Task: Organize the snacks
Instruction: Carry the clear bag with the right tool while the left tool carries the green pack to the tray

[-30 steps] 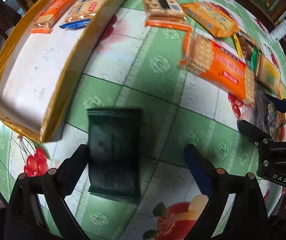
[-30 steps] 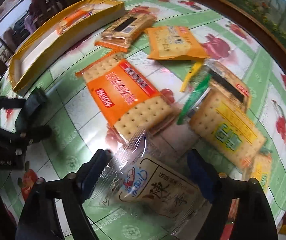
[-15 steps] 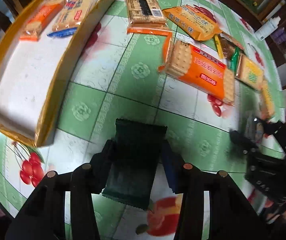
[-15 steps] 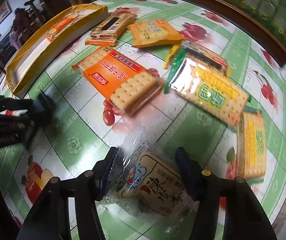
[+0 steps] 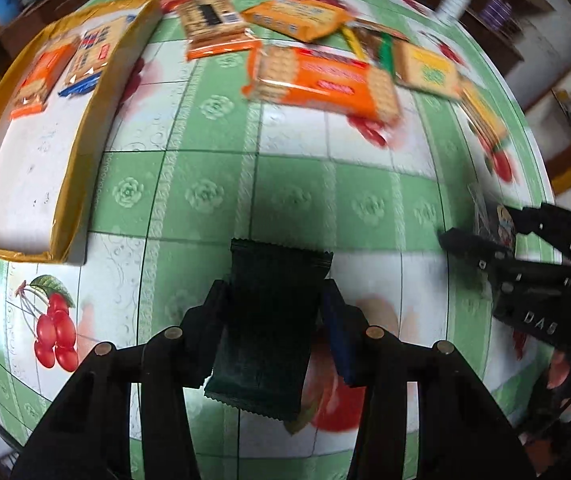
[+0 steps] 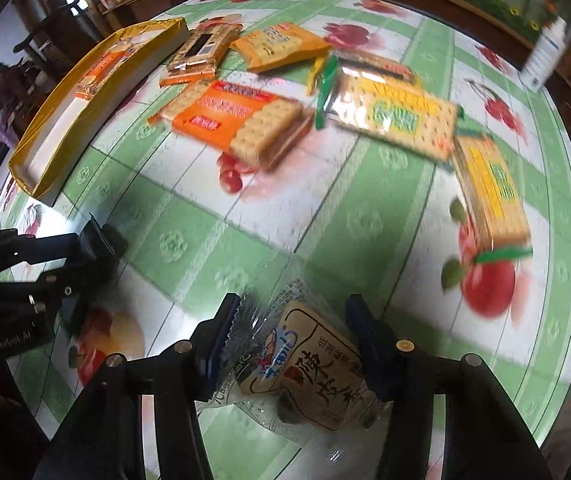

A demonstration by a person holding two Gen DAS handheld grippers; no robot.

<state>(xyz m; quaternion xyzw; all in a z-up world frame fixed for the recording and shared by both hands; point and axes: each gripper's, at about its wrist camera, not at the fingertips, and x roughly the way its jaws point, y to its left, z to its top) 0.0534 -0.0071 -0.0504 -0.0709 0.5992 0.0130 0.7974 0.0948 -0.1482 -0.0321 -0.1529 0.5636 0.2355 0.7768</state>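
Snacks going to the tray

Left gripper (image 5: 273, 300) is squeezed on a dark green packet (image 5: 269, 320); right gripper (image 6: 293, 328), just closing, pinches a clear packet (image 6: 305, 364). Two packs lie in the yellow tray (image 5: 25, 168); many wait on the counter (image 5: 293, 196).

Dark green packet (image 5: 269, 320); green-white checked tablecloth (image 5: 205, 184).

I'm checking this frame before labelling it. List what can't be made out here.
- Dark green packet, left wrist view: no print readable; its sides are hidden by the left gripper fingers.
- Clear packet, right wrist view: lower end hidden behind the right gripper.
- Tray, left wrist view: left part cut off by the edge.
- Cracker packs, both views: motion blur smears the lettering.
- White bottle, right wrist view: too small to read.
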